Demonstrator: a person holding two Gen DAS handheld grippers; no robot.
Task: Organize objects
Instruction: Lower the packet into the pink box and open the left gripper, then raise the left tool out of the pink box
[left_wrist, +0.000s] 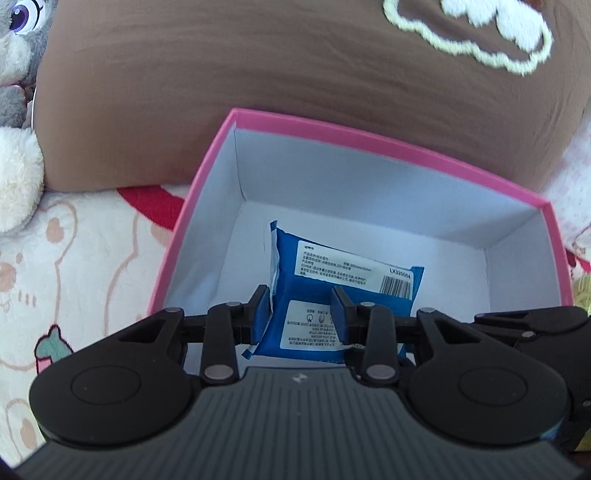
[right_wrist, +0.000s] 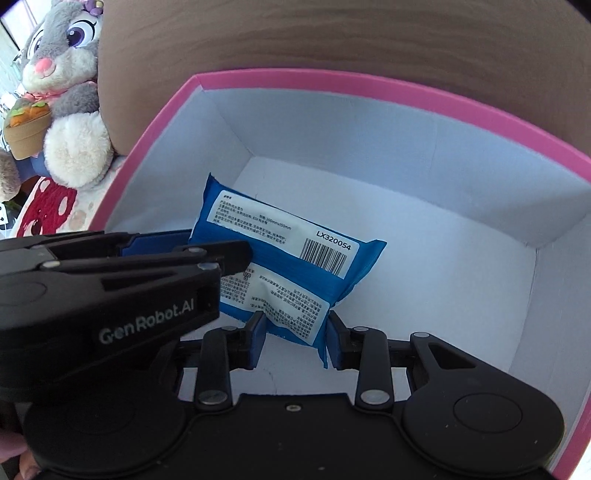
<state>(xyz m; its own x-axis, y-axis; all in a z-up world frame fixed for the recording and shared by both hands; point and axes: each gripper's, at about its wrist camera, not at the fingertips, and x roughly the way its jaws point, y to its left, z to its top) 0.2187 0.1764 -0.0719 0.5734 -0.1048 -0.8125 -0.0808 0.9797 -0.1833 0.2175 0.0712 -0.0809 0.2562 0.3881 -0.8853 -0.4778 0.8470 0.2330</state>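
Brown cushion (left_wrist: 258, 74) backs a pink box (left_wrist: 369, 140) whose white floor holds the blue packet (right_wrist: 295, 236). Left gripper (left_wrist: 301, 314) is clamped on the packet's near end. Right gripper (right_wrist: 295, 338) straddles the packet's 6 o'clock corner; whether its pads (right_wrist: 258, 334) press it I cannot tell. Left gripper's body covers the packet's 9 o'clock side in the right view. A plush rabbit (right_wrist: 66, 74) sits at 10 o'clock.

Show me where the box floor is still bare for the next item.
The pink box floor is bare right of the blue packet, up to the right wall, and along the far wall. The near-left is crowded: packet, left gripper, right gripper.
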